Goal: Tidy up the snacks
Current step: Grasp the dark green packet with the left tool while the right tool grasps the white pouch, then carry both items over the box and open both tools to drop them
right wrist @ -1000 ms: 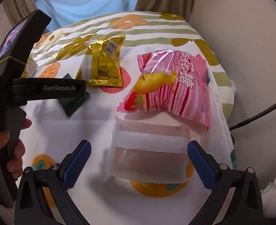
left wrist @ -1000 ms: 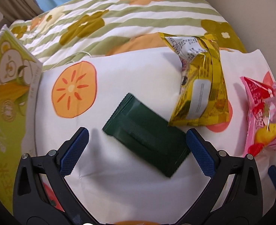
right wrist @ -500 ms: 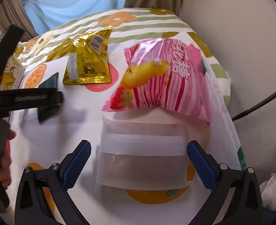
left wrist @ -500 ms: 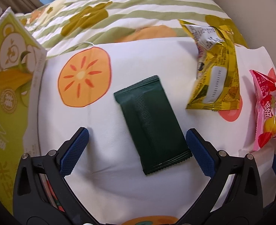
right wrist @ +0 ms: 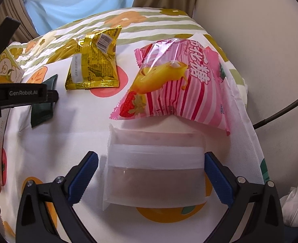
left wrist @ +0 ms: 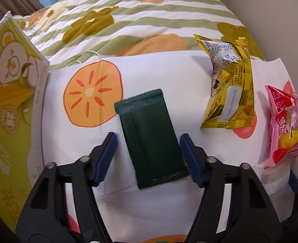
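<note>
A dark green snack packet [left wrist: 151, 137] lies flat on the white fruit-print cloth [left wrist: 169, 75]. My left gripper [left wrist: 149, 158] is open around its near half, a jaw on each side, the right one close to its edge. A clear packet with a brown snack [right wrist: 155, 170] lies between the open jaws of my right gripper [right wrist: 152, 174]. A pink striped candy bag [right wrist: 175, 83] lies just beyond it, also in the left wrist view [left wrist: 286, 123]. A yellow foil bag [left wrist: 229, 89] lies farther back [right wrist: 94, 68].
A green and white box with a bear picture [left wrist: 9, 105] stands at the left edge. A striped floral quilt [left wrist: 128, 14] lies behind the cloth. A wall [right wrist: 260, 40] and a black cable [right wrist: 280, 111] are on the right. The left gripper's body [right wrist: 17, 95] shows at the left of the right wrist view.
My left gripper has moved down over the green packet and its jaws have narrowed around it. My right gripper has edged closer to the clear packet.
</note>
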A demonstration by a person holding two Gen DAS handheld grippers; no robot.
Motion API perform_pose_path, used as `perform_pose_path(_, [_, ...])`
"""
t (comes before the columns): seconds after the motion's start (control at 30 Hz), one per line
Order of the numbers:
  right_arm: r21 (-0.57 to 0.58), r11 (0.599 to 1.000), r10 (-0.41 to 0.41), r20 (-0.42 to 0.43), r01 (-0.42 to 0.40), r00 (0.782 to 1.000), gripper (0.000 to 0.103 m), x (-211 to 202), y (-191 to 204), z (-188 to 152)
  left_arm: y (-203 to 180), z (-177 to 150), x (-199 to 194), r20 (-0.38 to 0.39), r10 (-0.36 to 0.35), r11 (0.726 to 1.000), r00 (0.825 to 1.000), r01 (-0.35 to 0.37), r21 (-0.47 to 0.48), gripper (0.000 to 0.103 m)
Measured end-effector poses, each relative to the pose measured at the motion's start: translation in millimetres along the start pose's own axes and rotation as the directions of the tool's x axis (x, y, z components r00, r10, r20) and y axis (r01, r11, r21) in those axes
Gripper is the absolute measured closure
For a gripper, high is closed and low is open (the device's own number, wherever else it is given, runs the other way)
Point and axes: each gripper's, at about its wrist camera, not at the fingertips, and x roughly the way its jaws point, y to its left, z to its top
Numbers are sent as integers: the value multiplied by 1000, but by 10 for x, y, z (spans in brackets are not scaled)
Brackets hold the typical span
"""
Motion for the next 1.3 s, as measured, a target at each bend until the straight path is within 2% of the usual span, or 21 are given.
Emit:
perform_pose_path(0.03, [0,1000,-1,0,1,1000,1,6,12,11,15,-4,-7,2,1,1000,1000,-1,3,50])
perform_pose_path(0.07, [-4,1000,-3,2,3,1000,1,3,13,3,34,-2,-12,2,2,1000,1000,-2,0,58])
perform_pose_path(0.1, [-10,1000,-7,4,7,1000,1,8,34,2,58,2,-21,4,-1,1000,1000,1,-6,62])
perform_pose_path(0.53, [-44,999,-21,8,21,1000,2,40,53,-38,21,-72,-166,14,-54,998,998,53,33,62])
perform_pose_path(0.7, [-52,999,-8,7,9,1000,23,45,37,-51,0,-106,-319,37,-72,997,997,71,29,62])
perform_pose_path(0.87, [-81,997,1,20,0,1000,31,-33,34,-67,-13,-142,-519,73,-83,996,994,82,19,62])
perform_pose_path(1.07, [-89,995,52,66,-46,996,32,-259,21,-54,-25,-175,-901,135,-105,994,985,106,3,62])
perform_pose_path(1.2, [-103,989,118,111,-106,987,32,-540,35,29,60,-188,-1353,215,-124,990,969,136,-41,62])
perform_pose_path(1.3, [-155,979,159,150,-135,976,32,-755,114,144,183,-202,-1679,269,-112,987,957,138,-80,62])
